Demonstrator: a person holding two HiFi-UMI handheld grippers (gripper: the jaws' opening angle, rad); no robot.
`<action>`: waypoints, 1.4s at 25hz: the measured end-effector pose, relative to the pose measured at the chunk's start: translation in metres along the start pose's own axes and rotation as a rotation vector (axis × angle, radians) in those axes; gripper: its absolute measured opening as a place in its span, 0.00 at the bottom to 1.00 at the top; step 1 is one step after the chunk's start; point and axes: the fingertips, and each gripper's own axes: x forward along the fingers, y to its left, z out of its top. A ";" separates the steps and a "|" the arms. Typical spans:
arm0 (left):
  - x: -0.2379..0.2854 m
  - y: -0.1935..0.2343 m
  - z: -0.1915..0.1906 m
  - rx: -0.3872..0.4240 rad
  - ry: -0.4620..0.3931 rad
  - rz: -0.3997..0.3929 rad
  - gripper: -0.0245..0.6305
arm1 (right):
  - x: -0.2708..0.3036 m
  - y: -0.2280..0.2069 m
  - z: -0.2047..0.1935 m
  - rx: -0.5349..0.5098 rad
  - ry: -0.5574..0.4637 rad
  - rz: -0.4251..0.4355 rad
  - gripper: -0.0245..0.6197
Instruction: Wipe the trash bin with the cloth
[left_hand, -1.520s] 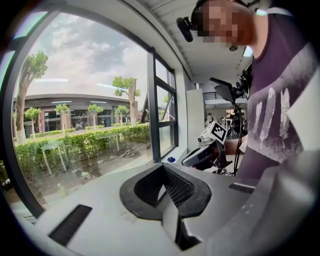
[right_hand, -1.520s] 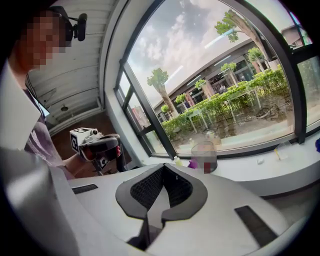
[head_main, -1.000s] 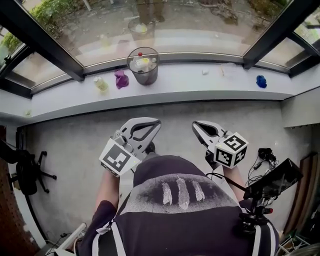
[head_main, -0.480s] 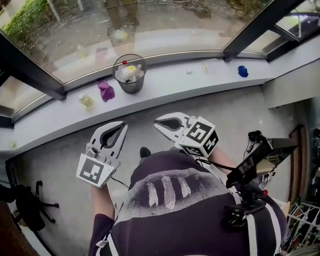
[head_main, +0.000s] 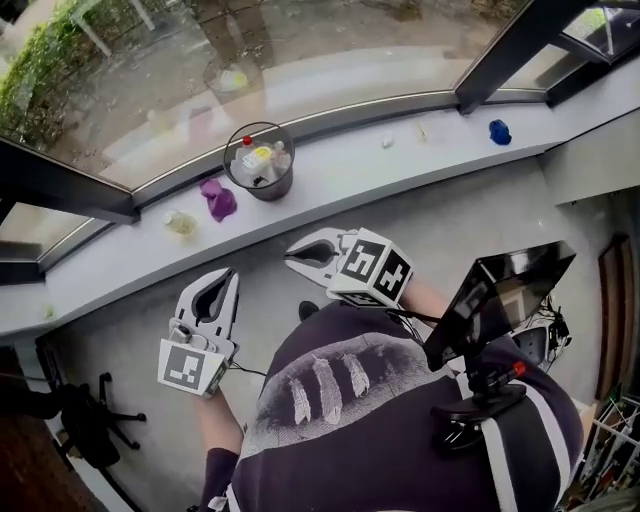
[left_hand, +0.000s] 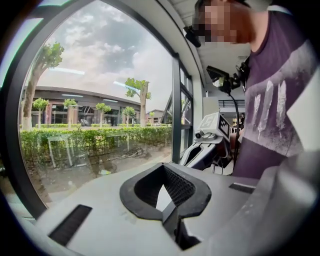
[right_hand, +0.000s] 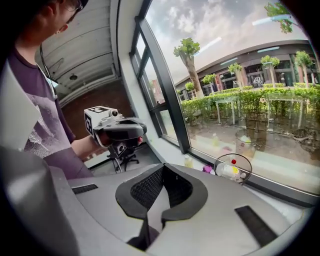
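The trash bin, a dark see-through tub with bottles inside, stands on the white window ledge. A purple cloth lies crumpled just left of it. In the right gripper view the bin and cloth show far ahead. My left gripper hovers over the floor below the cloth, shut and empty. My right gripper is beside it, nearer the ledge, also shut and empty. Each gripper view shows closed jaws, left gripper and right gripper, with nothing between them. Neither view shows a gripper touching bin or cloth.
A small yellowish bottle lies left of the cloth and a blue object sits far right on the ledge. Dark window frame bars rise from the ledge. A black monitor on a stand hangs at my right side.
The head view has swung, so the bin now sits further left. My left gripper has dropped lower and left; my right gripper has moved left toward the middle. Both stay shut.
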 end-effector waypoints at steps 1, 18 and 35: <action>0.006 0.005 0.002 -0.007 0.012 0.017 0.03 | 0.001 -0.009 0.003 0.002 0.000 0.018 0.04; 0.124 0.053 0.024 0.053 0.242 0.196 0.03 | -0.016 -0.157 0.036 -0.147 0.048 0.205 0.04; 0.099 0.246 -0.087 -0.045 0.285 0.280 0.03 | 0.087 -0.180 0.039 0.002 0.200 0.073 0.04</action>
